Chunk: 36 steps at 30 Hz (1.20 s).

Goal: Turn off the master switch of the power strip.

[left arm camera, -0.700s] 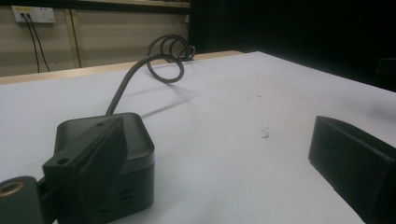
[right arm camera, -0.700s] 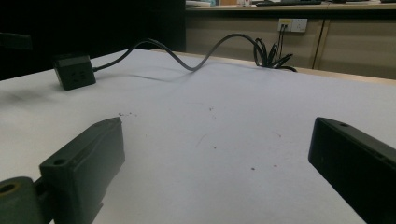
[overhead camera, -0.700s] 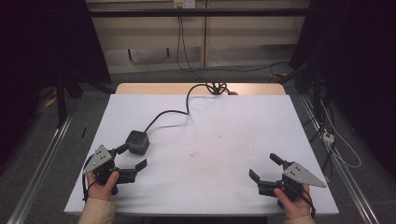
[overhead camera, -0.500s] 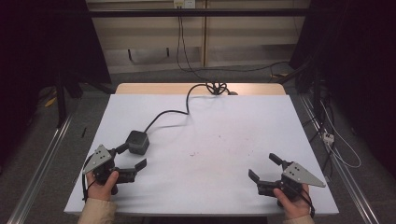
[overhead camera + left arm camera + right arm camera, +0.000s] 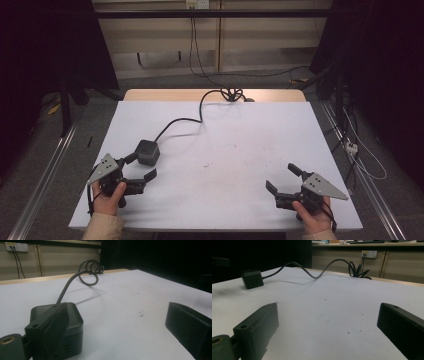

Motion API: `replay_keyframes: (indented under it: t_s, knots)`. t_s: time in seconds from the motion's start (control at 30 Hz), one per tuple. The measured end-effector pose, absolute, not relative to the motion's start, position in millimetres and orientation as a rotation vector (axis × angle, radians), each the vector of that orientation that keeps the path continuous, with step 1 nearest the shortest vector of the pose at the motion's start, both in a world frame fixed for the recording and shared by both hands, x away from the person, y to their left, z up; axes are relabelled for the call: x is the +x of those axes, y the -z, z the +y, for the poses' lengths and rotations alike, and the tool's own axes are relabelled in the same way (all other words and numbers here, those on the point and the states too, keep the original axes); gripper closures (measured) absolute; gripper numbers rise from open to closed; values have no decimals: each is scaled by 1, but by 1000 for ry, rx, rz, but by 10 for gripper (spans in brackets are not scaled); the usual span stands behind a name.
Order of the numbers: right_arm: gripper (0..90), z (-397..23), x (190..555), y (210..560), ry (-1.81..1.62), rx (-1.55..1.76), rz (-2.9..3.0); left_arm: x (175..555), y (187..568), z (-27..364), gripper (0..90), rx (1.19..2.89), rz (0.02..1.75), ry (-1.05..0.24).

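A black power cube (image 5: pixel 147 152) sits on the white table (image 5: pixel 240 135), left of middle, and its black cable (image 5: pixel 180 121) runs to a coil at the far edge. My left gripper (image 5: pixel 139 167) is open at the near left, with one jaw close beside the cube's near side. In the left gripper view the cube (image 5: pixel 75 323) stands just behind the left jaw, and nothing lies between the jaws of the gripper (image 5: pixel 117 336). My right gripper (image 5: pixel 282 178) is open at the near right, far from the cube (image 5: pixel 252 279). Its own view shows the gripper (image 5: pixel 329 333) with only bare table between the jaws.
The cable's coil (image 5: pixel 231 93) lies at the table's far edge, over a wooden strip (image 5: pixel 165 95). Metal rails (image 5: pixel 45 165) run along both sides of the table. Wall sockets (image 5: pixel 368 253) with plugged leads are behind it. Small specks (image 5: pixel 207 164) mark the tabletop.
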State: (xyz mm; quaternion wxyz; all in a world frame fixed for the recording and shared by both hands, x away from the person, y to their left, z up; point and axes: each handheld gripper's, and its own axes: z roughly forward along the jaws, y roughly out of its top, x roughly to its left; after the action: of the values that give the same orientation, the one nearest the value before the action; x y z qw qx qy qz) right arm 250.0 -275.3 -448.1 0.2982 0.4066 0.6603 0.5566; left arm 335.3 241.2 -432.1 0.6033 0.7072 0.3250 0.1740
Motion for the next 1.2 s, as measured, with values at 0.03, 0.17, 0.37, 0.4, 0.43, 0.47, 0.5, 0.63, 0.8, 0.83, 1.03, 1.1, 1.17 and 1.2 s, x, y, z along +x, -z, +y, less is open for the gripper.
replay_keyframes:
  t_s: [0.03,0.17,0.37,0.4,0.43,0.47,0.5,0.63,0.8,0.83,1.03,1.1,1.17,1.2]
  knots:
    - [31,-275,251,448,-1479,1077,1755,335,432,242,50,1635,753,-403]
    - [32,-275,251,448,-1481,1076,1760,336,431,243,48,1641,758,-397]
    - [32,-276,251,448,-1480,1082,1753,339,430,243,44,1645,764,-395]
    - [32,-277,251,448,-1481,1081,1750,340,430,243,44,1645,768,-394]
    - [32,-277,251,448,-1483,1085,1746,341,430,243,44,1643,769,-392]
    - [32,-277,251,448,-1479,1083,1749,342,430,243,45,1646,773,-395]
    - [32,-277,251,448,-1479,1083,1749,343,429,243,45,1649,773,-396]
    - [32,-277,251,448,-1477,1083,1750,345,428,242,48,1644,783,-394]
    - [32,-277,251,448,-1477,1084,1751,349,428,240,45,1661,789,-399]
    - [33,-277,251,448,-1478,1084,1751,349,427,239,43,1662,795,-397]
    - [33,-277,252,448,-1476,1085,1754,352,426,238,41,1667,809,-408]
    - [33,-277,252,449,-1474,1084,1756,353,426,238,42,1661,815,-406]
    - [33,-276,252,448,-1479,1090,1753,354,425,238,49,1662,820,-407]
    - [33,-276,252,448,-1479,1090,1753,354,425,238,49,1657,823,-407]
